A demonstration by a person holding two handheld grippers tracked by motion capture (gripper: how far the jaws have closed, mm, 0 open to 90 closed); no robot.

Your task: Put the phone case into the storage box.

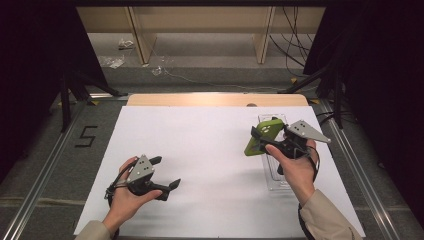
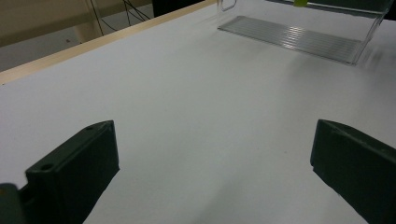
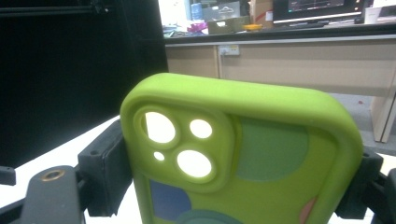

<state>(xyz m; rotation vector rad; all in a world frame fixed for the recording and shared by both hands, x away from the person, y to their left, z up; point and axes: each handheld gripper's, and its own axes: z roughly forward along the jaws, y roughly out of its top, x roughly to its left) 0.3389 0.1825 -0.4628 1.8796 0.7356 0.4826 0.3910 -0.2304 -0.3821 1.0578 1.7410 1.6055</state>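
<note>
My right gripper [image 1: 263,141] clamps green phone case [image 1: 263,135], raised above clear tray [image 1: 275,181] at table's right. My left gripper [image 1: 166,173]: jaws apart, w/ nothing between, over white sheet [image 1: 210,150].

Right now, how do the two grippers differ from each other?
The right gripper is shut on a green phone case, while the left gripper is open with nothing between its jaws. The right gripper is raised above the clear tray at the table's right side; the left gripper sits low over the bare white table at the left. Both are black, hand-held, and carry a grey three-cornered plate.
</note>
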